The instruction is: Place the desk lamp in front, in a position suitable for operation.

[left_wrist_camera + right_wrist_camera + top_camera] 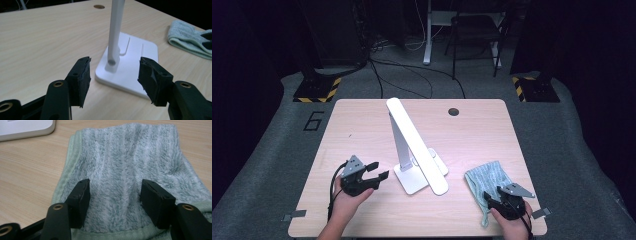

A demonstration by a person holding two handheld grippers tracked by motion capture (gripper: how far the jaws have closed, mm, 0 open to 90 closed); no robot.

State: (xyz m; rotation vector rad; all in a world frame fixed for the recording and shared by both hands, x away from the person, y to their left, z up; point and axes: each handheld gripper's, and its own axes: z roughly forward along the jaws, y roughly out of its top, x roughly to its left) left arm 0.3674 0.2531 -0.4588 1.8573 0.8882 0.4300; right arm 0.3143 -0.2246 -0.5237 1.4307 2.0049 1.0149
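the pale green towel point(488, 181) lies flat near the table's point(362, 120) right front corner, its long axis from about 5 to 11 o'clock. the right gripper point(113, 192) hovers over its near end, jaws apart. the left gripper point(380, 170), also apart, faces the white lamp point(414, 145) at 3 o'clock. free wood lies behind the towel; grey carpet around.

Right gripper point(114, 195) jaws spread wide over pale green towel point(130, 165), pile striped, hemmed edge beneath, white lamp base point(25, 127) corner far upper left, wooden table point(30, 170)
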